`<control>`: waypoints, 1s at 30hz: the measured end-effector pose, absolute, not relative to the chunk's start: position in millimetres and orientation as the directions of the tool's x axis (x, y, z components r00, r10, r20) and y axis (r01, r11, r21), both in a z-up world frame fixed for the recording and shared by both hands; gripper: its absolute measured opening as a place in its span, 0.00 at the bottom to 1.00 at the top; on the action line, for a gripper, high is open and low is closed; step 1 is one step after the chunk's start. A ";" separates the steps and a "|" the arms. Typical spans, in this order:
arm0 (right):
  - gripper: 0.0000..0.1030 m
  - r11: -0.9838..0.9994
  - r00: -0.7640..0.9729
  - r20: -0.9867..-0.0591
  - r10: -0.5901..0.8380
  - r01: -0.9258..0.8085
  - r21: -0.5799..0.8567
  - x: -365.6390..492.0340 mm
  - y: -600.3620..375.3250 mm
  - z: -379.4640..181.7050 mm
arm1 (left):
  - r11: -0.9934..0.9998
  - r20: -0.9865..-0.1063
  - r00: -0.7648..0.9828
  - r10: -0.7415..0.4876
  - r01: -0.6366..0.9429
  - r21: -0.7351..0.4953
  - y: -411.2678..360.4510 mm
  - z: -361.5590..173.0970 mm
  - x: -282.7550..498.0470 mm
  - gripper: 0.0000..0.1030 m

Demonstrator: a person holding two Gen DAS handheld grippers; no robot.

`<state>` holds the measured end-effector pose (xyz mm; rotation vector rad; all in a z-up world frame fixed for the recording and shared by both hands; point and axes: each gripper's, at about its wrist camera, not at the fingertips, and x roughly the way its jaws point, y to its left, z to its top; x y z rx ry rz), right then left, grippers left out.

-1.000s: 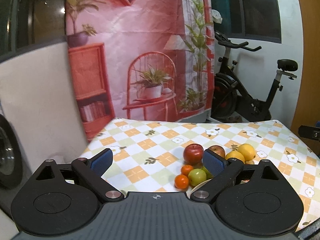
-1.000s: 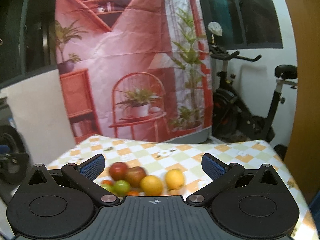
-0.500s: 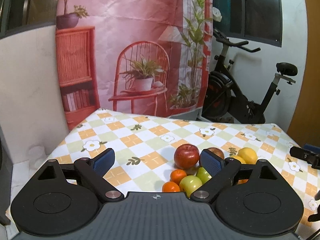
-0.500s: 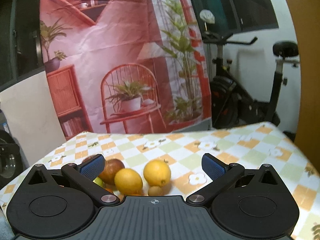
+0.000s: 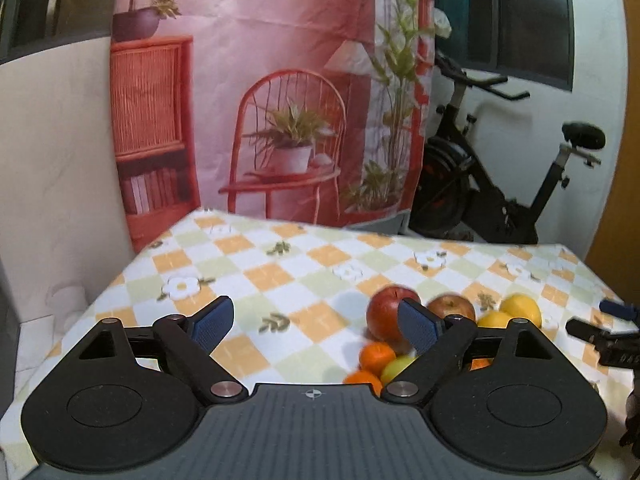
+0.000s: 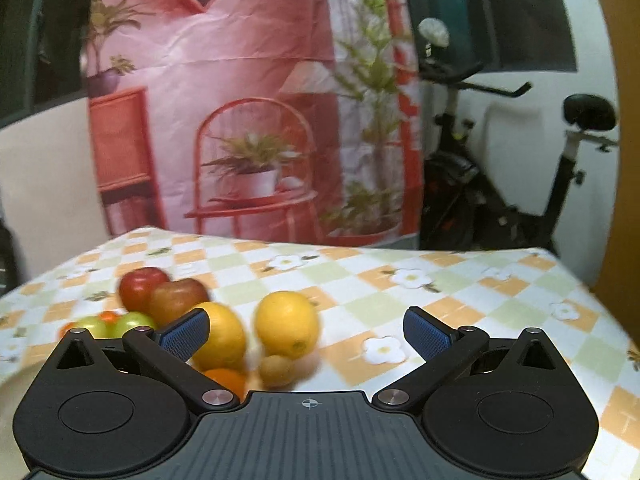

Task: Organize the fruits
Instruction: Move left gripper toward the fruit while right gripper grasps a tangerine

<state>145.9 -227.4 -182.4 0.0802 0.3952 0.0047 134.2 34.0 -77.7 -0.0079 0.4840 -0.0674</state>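
Right gripper (image 6: 307, 330) spread wide, lemons (image 6: 287, 324), apples (image 6: 176, 298), seemingly untouched

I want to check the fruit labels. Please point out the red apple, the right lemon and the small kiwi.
red apple (image 6: 138, 286): right wrist view, upper front skin.
right lemon (image 6: 286, 324): right wrist view, middle of peel.
small kiwi (image 6: 276, 370): right wrist view, centre.

Beside the two round yellow lemons (image 6: 287, 323) on the checked floral tablecloth (image 6: 440, 292) lie two glossy red apples (image 6: 141, 286), two round green apples (image 6: 132, 323), three small orange tangerines (image 5: 376, 357), partly hidden, and one small brownish-green kiwi-like fruit (image 6: 276, 369) just in front of the lemons.
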 end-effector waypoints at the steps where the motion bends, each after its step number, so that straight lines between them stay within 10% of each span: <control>1: 1.00 0.997 0.921 -0.390 0.015 0.017 0.080 150.0 -227.4 -184.5 | 0.998 -0.456 0.887 -0.069 0.057 -0.040 38.0 -76.5 136.5 0.88; 17: 0.93 0.987 0.881 -0.458 0.120 -0.055 0.152 166.4 -224.1 -202.7 | 0.999 -0.487 0.873 0.013 0.010 0.046 28.9 -93.0 147.5 0.88; 30: 0.55 0.961 0.835 -0.483 0.264 -0.185 0.205 165.0 -219.8 -204.8 | 0.998 -0.531 0.846 -0.038 0.054 0.016 22.0 -108.3 151.5 0.78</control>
